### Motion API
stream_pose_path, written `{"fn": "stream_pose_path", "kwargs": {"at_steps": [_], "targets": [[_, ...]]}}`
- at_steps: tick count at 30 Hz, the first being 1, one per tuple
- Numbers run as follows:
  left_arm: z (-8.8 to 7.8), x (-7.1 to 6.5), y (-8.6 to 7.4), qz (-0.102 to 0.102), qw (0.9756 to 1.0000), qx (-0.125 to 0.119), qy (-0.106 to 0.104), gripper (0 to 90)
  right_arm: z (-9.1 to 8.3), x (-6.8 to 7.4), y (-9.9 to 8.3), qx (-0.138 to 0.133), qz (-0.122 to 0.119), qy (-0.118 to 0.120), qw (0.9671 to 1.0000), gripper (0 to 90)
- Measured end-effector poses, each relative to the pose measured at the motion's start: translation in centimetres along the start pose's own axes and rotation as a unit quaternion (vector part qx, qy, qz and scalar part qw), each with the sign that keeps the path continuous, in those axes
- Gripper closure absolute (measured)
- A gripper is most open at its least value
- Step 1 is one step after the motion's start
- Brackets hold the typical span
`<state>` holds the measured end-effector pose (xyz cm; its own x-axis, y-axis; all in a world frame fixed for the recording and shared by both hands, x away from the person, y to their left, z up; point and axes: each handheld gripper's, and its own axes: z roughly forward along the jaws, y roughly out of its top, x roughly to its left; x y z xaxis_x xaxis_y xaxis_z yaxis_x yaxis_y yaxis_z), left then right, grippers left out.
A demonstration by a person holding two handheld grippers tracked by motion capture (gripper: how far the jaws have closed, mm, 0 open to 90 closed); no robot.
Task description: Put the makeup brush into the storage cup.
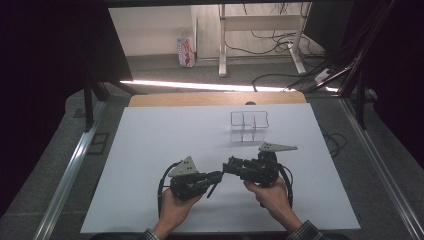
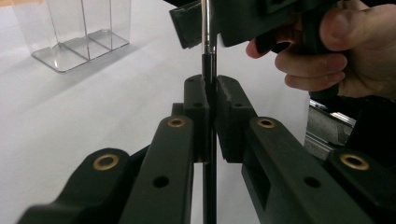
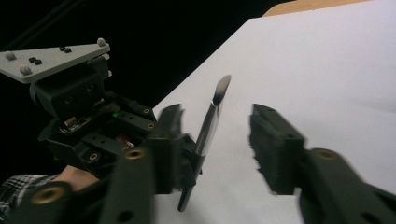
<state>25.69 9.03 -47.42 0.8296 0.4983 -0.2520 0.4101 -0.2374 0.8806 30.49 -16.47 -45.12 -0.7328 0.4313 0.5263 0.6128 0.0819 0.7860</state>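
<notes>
On the white bench the left gripper pinches a makeup brush upright, so the right gripper, jaws spread around it, should centre on the handle before squeezing

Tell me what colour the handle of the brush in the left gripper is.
Black, with a silver metal ferrule; the brush shows best in the right gripper view, clamped by the left gripper.

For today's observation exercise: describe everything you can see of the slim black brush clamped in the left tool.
The slim black makeup-style brush has a long, glossy dark handle, a short silvery metal collar and a small tuft of grey-brown bristles at its tip. It looks like plastic or lacquered wood. The left tool is shut on its handle, both pads pressing its sides, with a length of handle sticking out behind. Its bristle end lies between the right tool's jaws, which are not yet pressing it. It is held above the white table sheet, not touching it.
</notes>
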Motion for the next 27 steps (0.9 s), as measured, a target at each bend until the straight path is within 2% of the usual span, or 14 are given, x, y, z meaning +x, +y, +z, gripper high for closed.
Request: {"fn": "stream_pose_path", "kwargs": {"at_steps": [4,5,7,11,14,19,27], "targets": [[0.1,0.0,-0.1,-0.002,1.0000,0.003,-0.005,83.6,0.3,-0.2,-0.1,0.004,0.016,0.023,0.9996,81.6],[0.2,0.1,-0.1,-0.004,0.9999,0.007,-0.008,83.3,0.3,-0.2,-0.1,0.003,0.023,0.029,0.9993,82.9],[0.3,0.1,-0.1,-0.002,0.9999,0.013,-0.003,81.9,0.4,-0.3,-0.2,0.008,0.033,0.033,0.9989,83.7],[0.2,0.4,-0.1,-0.010,0.9996,0.026,0.004,68.5,0.2,-0.2,-0.1,0.012,0.028,0.015,0.9994,83.7],[0.0,0.5,-0.1,-0.010,0.9994,0.030,0.014,58.9,0.0,-0.2,0.0,0.014,0.019,0.002,0.9997,83.7],[-0.4,0.8,0.0,-0.008,0.9987,0.040,0.031,45.8,-0.1,-0.1,0.0,0.017,0.003,-0.006,0.9998,83.6],[-1.1,1.3,-0.3,-0.001,0.9978,0.055,0.036,32.0,-0.7,0.0,0.1,0.017,-0.028,-0.025,0.9992,83.7]]}}
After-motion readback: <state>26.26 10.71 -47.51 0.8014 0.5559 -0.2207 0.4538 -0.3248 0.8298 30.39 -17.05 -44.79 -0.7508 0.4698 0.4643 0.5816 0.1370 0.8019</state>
